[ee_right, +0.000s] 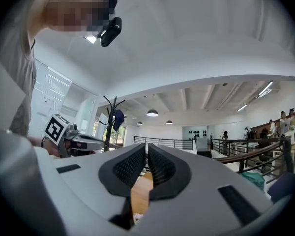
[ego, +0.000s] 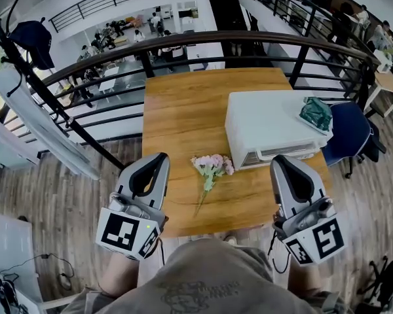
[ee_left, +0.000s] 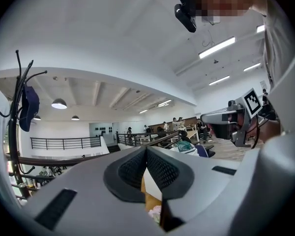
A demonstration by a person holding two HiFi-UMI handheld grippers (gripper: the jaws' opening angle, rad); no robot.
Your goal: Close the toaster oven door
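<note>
- Toaster oven [ego: 268, 120] – white, boxy, standing on the right half of the wooden table [ego: 183, 103] with its front turned toward the person. A dark slot shows low on the front. From this steep angle it is hard to tell whether the door is fully closed.
- Green crumpled item [ego: 316, 113] – lying on top of the toaster oven at its far right corner. It may be cloth or a bag.
- Small bunch of pale pink flowers [ego: 211, 167] – lying flat on the table just left of the toaster oven's front corner, with the stems pointing toward the person.
- Left gripper [ego: 158, 157] – held over the table's near left edge, well to the left of the toaster oven and beyond the flowers. The jaws are together with the pad tips meeting, and nothing is between them.
- Right gripper [ego: 280, 159] – held just in front of the toaster oven's front face and not touching it. The jaws are all but together, with only a thin slit between the pads, and they hold nothing.
- Blue chair [ego: 351, 133] – just to the right of the toaster oven, off the table's edge.
- Dark railing [ego: 249, 41] – curving behind the toaster oven along the table's far side.
</note>
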